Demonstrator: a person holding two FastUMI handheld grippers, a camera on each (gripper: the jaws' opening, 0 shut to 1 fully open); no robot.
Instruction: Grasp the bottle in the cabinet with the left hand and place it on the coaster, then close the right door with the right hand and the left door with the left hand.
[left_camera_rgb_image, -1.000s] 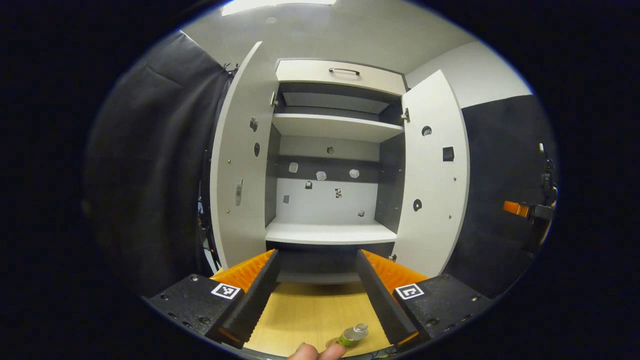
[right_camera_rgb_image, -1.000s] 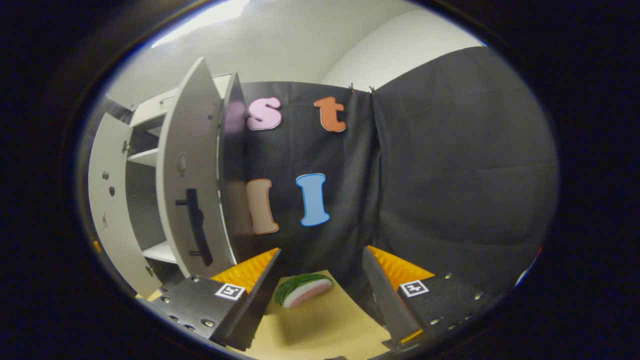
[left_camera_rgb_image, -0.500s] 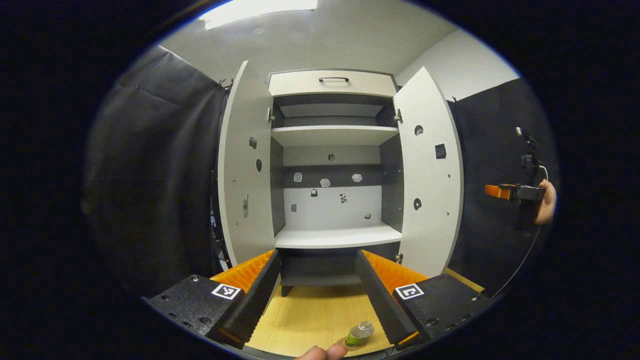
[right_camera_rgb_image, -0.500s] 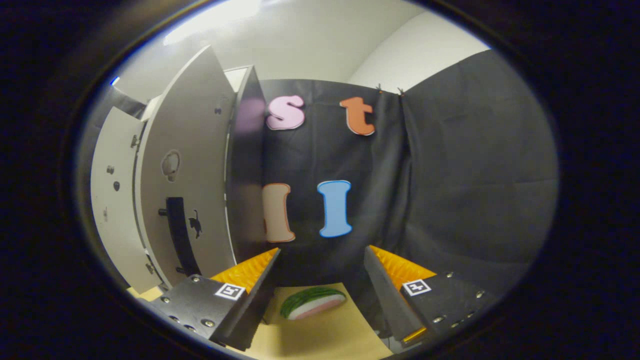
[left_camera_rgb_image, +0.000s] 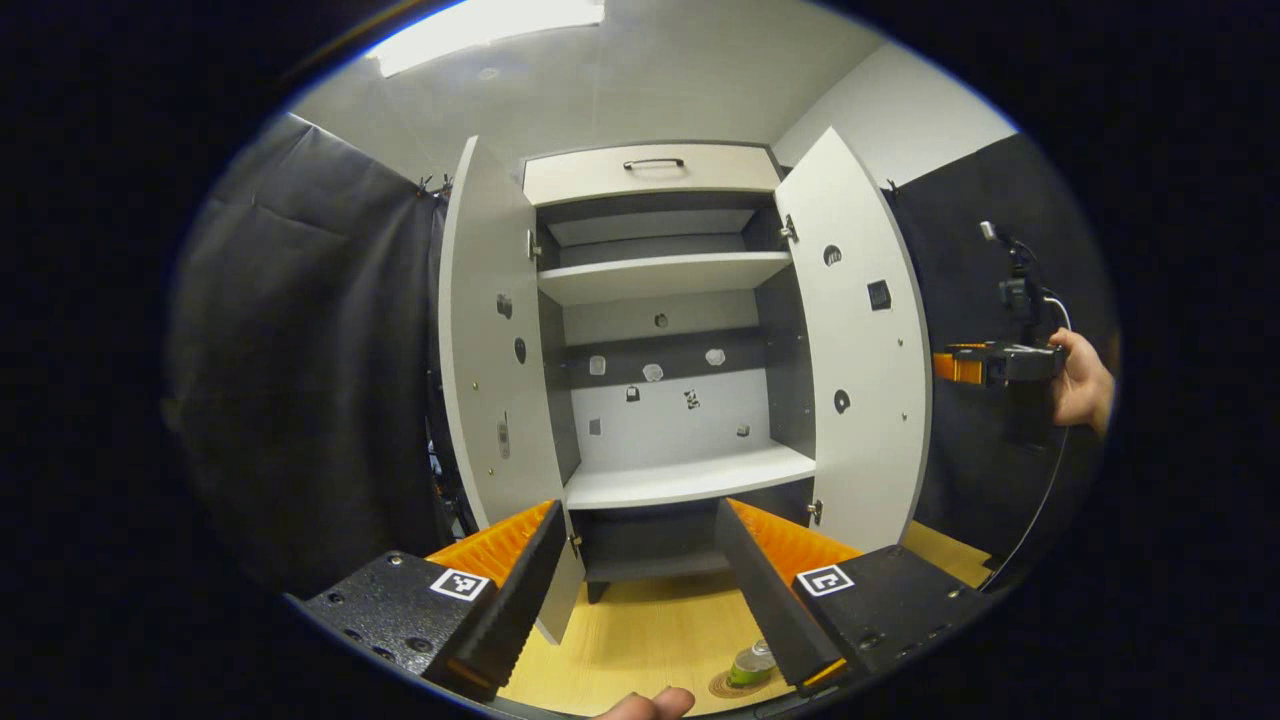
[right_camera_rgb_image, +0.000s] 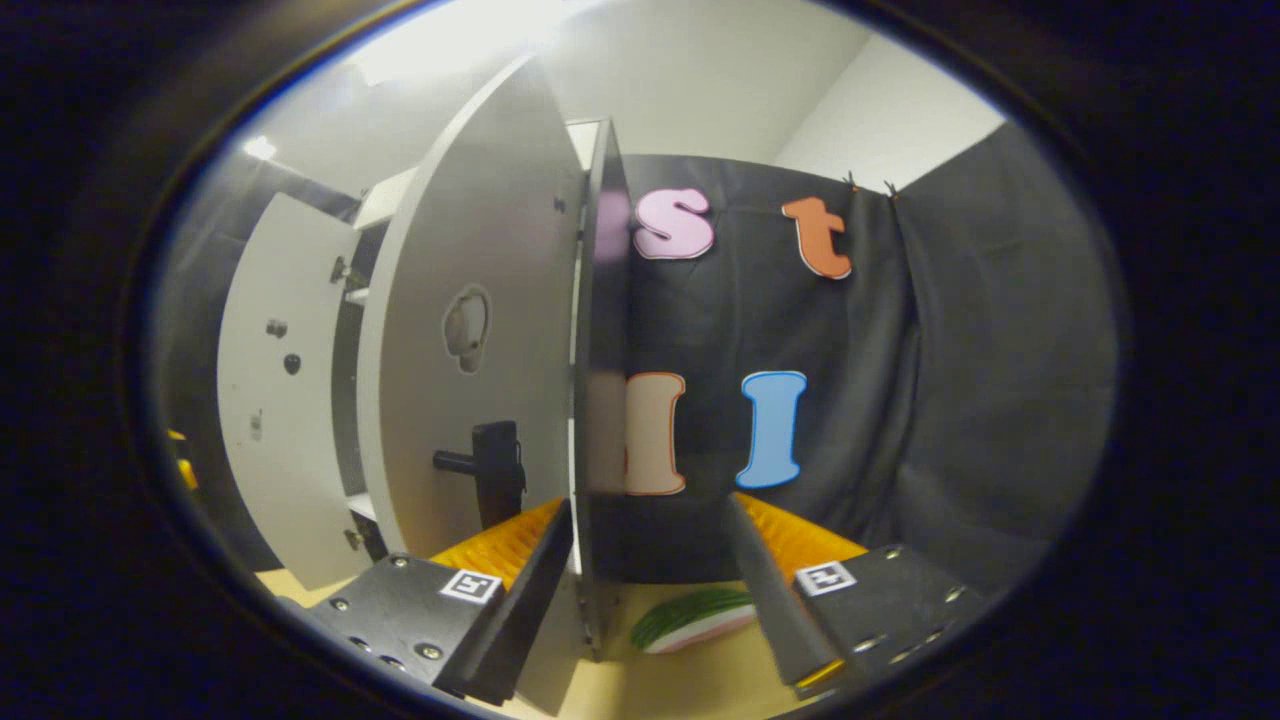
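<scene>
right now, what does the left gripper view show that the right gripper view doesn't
Left gripper view: the cabinet's inner shelves, the bottle standing on the coaster, and the right gripper held by a hand beside the right door. Right gripper view: that door's outer face with its black handle, and a watermelon slice on the table. Both: the two open doors, the wooden table and the black cloth wall.

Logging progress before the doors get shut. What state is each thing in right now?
Left door: open.
Right door: open.
Bottle: upright on the coaster.
Drawer: closed.
Left gripper: open, empty.
Right gripper: open, door edge between its fingers.
</scene>
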